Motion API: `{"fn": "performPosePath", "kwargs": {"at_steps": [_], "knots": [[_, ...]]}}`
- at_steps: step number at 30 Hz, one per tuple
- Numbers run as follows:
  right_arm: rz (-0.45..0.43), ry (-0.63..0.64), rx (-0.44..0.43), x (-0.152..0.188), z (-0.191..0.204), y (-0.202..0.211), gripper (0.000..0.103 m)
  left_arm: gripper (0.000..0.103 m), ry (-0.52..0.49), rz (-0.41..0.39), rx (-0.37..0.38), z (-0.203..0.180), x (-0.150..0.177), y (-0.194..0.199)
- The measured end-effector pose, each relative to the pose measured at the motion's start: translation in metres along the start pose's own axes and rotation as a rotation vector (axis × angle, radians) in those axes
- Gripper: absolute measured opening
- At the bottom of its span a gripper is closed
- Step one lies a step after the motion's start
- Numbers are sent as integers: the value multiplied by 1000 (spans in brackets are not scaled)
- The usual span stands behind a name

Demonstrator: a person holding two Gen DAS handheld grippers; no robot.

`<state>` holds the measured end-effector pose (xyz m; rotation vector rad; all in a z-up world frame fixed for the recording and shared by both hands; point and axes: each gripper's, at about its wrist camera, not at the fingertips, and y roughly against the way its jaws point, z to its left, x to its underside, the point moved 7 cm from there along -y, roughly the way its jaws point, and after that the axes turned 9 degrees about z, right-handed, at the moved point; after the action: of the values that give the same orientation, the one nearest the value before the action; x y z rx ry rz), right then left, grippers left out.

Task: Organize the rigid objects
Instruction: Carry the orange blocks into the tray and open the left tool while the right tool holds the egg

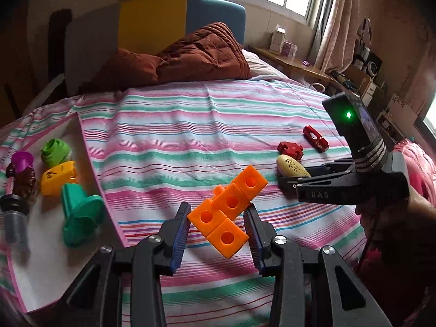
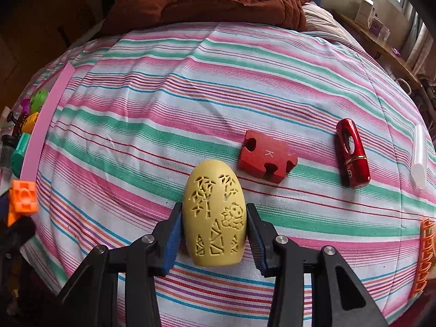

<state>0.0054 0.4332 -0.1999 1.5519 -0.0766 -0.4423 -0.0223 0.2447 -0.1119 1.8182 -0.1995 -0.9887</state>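
My left gripper [image 1: 219, 224] is shut on an orange block piece [image 1: 227, 209] made of joined cubes and holds it above the striped bedsheet. It also shows at the left edge of the right wrist view [image 2: 21, 199]. My right gripper [image 2: 214, 226] is closed around a yellow carved egg-shaped case [image 2: 214, 218] that rests on the sheet; its pads touch both sides. The egg case also shows in the left wrist view [image 1: 291, 166]. A red puzzle piece [image 2: 265, 159] and a red cylinder [image 2: 353, 152] lie beyond it.
A white tray with pink rim [image 1: 54, 267] at the left holds a teal piece [image 1: 79, 215], a yellow piece [image 1: 58, 175], a green piece [image 1: 54, 151], a purple piece [image 1: 21, 160] and others. A brown quilt [image 1: 177, 57] lies at the bed's head. An orange clip [image 2: 423, 256] lies at the right.
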Motion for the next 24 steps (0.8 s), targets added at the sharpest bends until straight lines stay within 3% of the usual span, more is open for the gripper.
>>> {"fn": "performPosePath", "kwargs": {"at_steps": [7,13,18,24], "knots": [[-6,11,11,1,-3,2,44,40,220,-51,-80,93,8,45],[-6,13,16,-2,3,-2,44,40,402,9,-190,179,27,32],[-6,12,16,1,1,1,44,40,466,100,-216,208,26,0],[-5,13,11,1,-2,1,44,41,447,153,-282,219,3,-30]]}}
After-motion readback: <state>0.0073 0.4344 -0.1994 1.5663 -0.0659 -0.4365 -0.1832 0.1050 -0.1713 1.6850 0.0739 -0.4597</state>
